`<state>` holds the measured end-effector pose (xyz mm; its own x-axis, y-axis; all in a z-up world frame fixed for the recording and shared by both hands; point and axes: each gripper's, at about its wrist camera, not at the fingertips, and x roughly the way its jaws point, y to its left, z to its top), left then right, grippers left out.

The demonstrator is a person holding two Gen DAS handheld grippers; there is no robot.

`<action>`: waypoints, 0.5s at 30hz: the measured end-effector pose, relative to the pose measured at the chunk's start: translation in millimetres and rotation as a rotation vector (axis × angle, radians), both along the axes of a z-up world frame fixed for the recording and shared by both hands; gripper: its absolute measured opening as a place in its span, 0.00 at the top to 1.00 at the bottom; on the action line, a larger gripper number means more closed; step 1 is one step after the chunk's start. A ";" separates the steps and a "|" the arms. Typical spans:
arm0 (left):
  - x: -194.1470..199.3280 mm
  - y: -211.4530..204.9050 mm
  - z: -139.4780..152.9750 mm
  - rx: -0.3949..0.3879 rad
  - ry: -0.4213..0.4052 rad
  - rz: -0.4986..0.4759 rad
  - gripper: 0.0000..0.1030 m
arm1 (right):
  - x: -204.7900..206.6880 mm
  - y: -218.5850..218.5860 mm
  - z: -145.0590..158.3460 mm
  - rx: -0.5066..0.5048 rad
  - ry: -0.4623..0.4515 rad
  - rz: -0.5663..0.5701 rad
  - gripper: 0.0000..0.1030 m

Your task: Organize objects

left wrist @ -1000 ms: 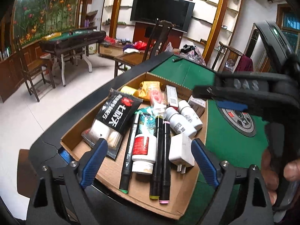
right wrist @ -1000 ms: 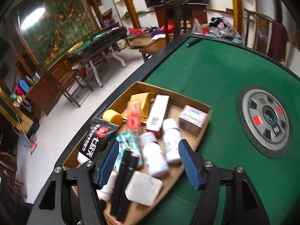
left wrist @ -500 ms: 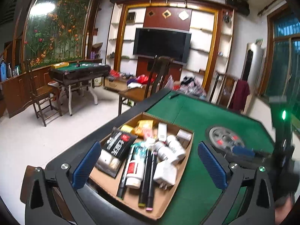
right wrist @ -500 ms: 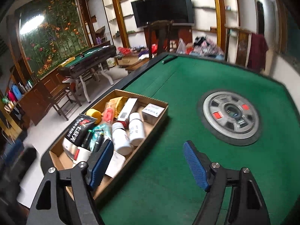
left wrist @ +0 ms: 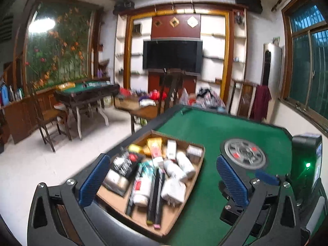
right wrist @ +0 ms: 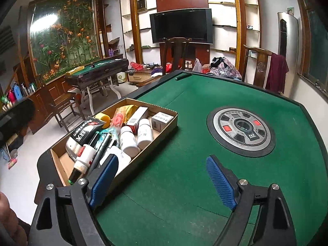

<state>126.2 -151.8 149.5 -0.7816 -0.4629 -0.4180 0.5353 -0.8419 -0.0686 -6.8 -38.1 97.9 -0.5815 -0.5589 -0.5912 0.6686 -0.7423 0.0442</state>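
Note:
A shallow cardboard tray (right wrist: 164,130) sits at the left edge of the green table (right wrist: 194,174). It holds white bottles (right wrist: 128,139), black markers (right wrist: 102,145), a black packet (right wrist: 83,132), small boxes (right wrist: 162,119) and a white charger (left wrist: 173,190). The tray also shows in the left wrist view (left wrist: 194,176). My left gripper (left wrist: 162,180) is open and empty, raised above the tray's near end. My right gripper (right wrist: 162,182) is open and empty over the felt, right of the tray.
A round grey dial (right wrist: 242,130) is set in the table's middle. The right gripper's body (left wrist: 307,164) with a green light stands at the right of the left wrist view. Chairs (right wrist: 176,53), a second table (right wrist: 98,69) and a TV (right wrist: 181,25) lie beyond.
Both grippers have pulled back and risen away from the tray. The tray now looks smaller and farther off. Both stay open and empty.

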 end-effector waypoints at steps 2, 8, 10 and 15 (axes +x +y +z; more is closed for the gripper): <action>-5.8 -0.6 -11.6 0.027 -0.041 0.006 0.00 | 2.7 0.7 -2.3 0.004 0.006 0.001 0.11; -13.0 -14.8 -37.1 0.076 -0.126 0.054 0.00 | 6.5 -1.6 -11.3 0.025 0.006 0.006 0.10; -10.9 -24.0 -42.5 0.102 -0.136 0.084 0.00 | 7.6 -4.0 -13.1 0.031 0.007 0.008 0.10; -2.4 -39.6 -46.0 0.140 -0.136 0.137 0.00 | 13.2 -12.8 -15.3 0.059 0.029 0.024 0.10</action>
<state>123.7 -191.4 103.5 -0.6474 -0.4907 -0.5832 0.6562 -0.7480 -0.0991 6.4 -50.9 82.7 -0.5859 -0.5374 -0.6065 0.6866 -0.7268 -0.0193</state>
